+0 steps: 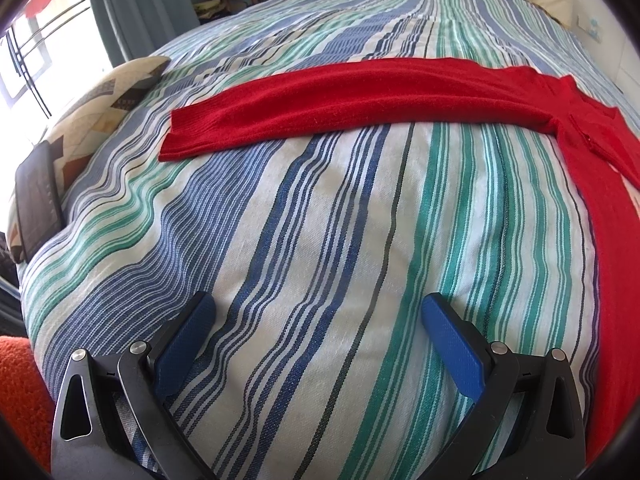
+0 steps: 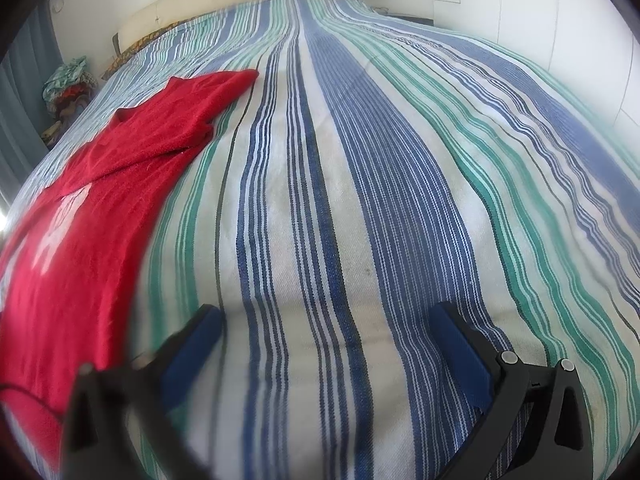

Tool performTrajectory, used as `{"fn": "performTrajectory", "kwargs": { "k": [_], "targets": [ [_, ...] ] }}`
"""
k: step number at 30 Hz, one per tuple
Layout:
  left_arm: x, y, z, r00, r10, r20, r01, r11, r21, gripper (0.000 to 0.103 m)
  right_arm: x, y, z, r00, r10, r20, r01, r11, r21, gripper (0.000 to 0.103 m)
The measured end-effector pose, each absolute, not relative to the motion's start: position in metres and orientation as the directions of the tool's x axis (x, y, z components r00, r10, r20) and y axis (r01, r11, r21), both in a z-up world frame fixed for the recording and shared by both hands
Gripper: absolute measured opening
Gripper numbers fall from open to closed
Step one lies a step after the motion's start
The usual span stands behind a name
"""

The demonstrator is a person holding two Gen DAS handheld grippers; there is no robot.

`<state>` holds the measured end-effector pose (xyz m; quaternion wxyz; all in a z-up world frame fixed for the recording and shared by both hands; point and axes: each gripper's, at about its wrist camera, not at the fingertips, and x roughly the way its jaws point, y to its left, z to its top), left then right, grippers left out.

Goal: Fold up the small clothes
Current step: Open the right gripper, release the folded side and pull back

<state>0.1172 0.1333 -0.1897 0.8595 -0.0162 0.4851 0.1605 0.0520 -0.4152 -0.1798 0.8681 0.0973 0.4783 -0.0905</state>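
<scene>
We've got the red sweater (image 1: 360, 92) spread flat on the bed (image 1: 320, 240), on the striped blue, green and white cover. One long sleeve (image 1: 280, 108) runs straight out toward the bed's left edge, where a patterned pillow (image 1: 100, 100) sits. Our left claw (image 1: 316, 312) hovers over bare cover near the foot edge, fingers wide apart, holding nothing. Our right claw (image 2: 326, 320) is spread open too, empty, with the sweater's body (image 2: 80, 240) just to its left.
</scene>
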Motion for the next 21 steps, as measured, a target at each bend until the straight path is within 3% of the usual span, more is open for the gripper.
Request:
{"fn": "performTrajectory", "kwargs": {
  "k": [6, 11, 16, 19, 21],
  "targets": [
    [0.122, 0.149, -0.18, 0.443, 0.156, -0.883, -0.283, 0.959, 0.028, 0.103, 0.051, -0.412, -0.179, 0.53, -0.079, -0.844, 0.254, 0.965, 0.069, 0.103],
    [0.121, 0.207, -0.149, 0.542, -0.032, -0.84, -0.385, 0.879, -0.282, 0.102, 0.052, -0.413, -0.179, 0.532, -0.079, -0.843, 0.252, 0.965, 0.069, 0.103],
    [0.142, 0.286, -0.153, 0.58, -0.043, -0.813, -0.55, 0.716, -0.43, 0.099, 0.05, -0.413, -0.179, 0.537, -0.078, -0.84, 0.251, 0.965, 0.071, 0.103],
    [0.153, 0.312, -0.177, 0.538, -0.015, -0.843, -0.629, 0.659, -0.413, 0.083, 0.05, -0.413, -0.179, 0.537, -0.081, -0.84, 0.251, 0.965, 0.068, 0.103],
    [0.16, 0.317, -0.182, 0.548, 0.007, -0.837, -0.635, 0.655, -0.41, 0.083, 0.05, -0.412, -0.179, 0.537, -0.083, -0.839, 0.252, 0.966, 0.066, 0.103]
  ]
}}
